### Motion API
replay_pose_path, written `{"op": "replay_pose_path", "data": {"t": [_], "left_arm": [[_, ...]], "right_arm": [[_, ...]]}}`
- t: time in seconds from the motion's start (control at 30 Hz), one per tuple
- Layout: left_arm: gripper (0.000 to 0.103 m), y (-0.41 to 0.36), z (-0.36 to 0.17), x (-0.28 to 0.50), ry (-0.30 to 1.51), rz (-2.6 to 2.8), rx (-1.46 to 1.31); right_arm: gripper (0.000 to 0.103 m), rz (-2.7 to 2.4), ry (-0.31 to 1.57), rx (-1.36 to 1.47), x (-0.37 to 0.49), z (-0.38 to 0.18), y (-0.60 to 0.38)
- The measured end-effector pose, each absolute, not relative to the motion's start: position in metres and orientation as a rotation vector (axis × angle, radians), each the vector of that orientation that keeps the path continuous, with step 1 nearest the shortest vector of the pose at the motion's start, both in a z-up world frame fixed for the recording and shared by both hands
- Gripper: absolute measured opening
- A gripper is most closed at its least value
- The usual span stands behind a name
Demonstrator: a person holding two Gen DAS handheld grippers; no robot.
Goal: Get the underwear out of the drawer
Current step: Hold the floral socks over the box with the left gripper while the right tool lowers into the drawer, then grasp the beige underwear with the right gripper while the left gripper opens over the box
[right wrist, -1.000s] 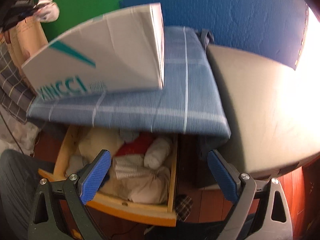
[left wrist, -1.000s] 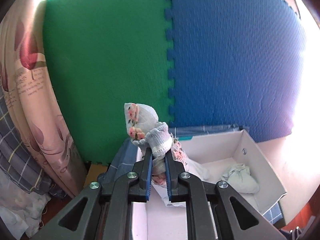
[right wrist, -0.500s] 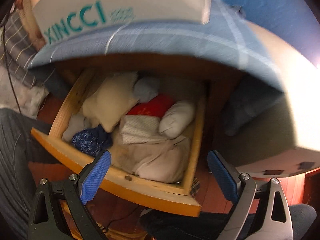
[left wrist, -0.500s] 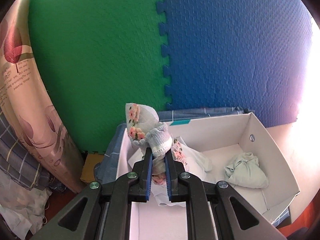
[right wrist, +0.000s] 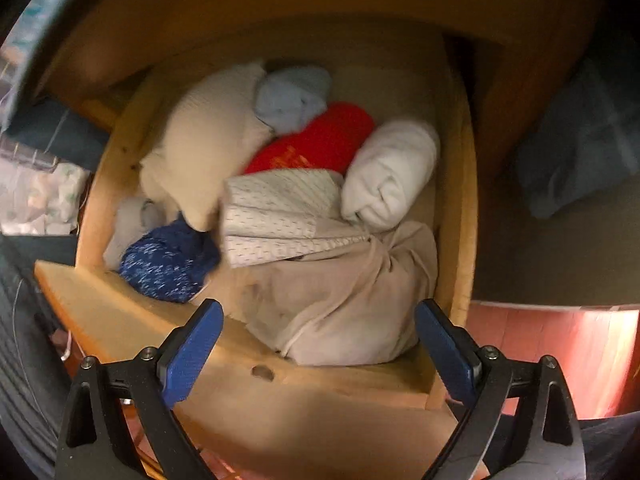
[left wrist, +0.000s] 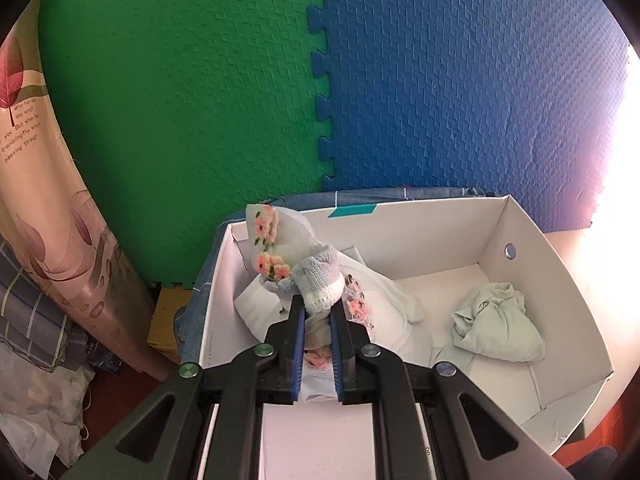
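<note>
Your left gripper [left wrist: 317, 312] has its jaws clamped on a bundled floral underwear piece [left wrist: 296, 264], holding it above the left end of the white box [left wrist: 560, 280]. A pale green garment [left wrist: 500, 324] lies at the box's right end. Your right gripper [right wrist: 318, 344] points steeply down over the open wooden drawer [right wrist: 120, 320], jaws spread wide with nothing between them. Rolled underwear fills the drawer: a beige bundle [right wrist: 340, 300], a white roll [right wrist: 392, 172], a red piece [right wrist: 320, 140] and a speckled blue one [right wrist: 168, 264].
</note>
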State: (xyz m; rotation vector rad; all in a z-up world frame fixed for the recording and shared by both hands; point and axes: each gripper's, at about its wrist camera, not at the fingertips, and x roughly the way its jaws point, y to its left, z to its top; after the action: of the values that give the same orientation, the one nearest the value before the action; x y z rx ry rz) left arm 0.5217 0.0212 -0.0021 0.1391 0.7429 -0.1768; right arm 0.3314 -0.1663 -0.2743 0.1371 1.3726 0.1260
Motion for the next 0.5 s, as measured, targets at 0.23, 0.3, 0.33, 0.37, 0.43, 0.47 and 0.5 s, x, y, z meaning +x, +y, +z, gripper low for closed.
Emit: {"op": "replay_pose_path", "data": {"t": [0.23,0.3,0.33,0.37,0.43,0.47,0.5], "left_arm": [[0.011,0.021,-0.007,0.525,0.762,-0.164,0.141],[0.011,0.02,-0.007,0.525,0.763,-0.162,0.146],[0.011,0.018,-0.007,0.524,0.763,-0.16,0.151],[0.011,0.017,-0.007,0.524,0.761,-0.158,0.155],[0.011,0.016,-0.006,0.524,0.761,-0.152,0.158],[0.011,0.016,-0.006,0.525,0.762,-0.149,0.16],[0.011,0.015,-0.005,0.525,0.763,-0.144,0.161]], "right_arm": [[0.076,0.158,1.428,0.177,0.343,-0.285,-0.162],[0.061,0.163,1.434,0.147,0.343,-0.288,-0.159],[0.058,0.157,1.436,0.125,0.343,-0.288,-0.157],[0.048,0.156,1.433,0.113,0.344,-0.289,-0.156],[0.022,0.169,1.428,0.102,0.343,-0.288,-0.154],[0.018,0.174,1.426,0.1,0.343,-0.288,-0.153],[0.012,0.179,1.421,0.1,0.342,-0.287,-0.154]]}}
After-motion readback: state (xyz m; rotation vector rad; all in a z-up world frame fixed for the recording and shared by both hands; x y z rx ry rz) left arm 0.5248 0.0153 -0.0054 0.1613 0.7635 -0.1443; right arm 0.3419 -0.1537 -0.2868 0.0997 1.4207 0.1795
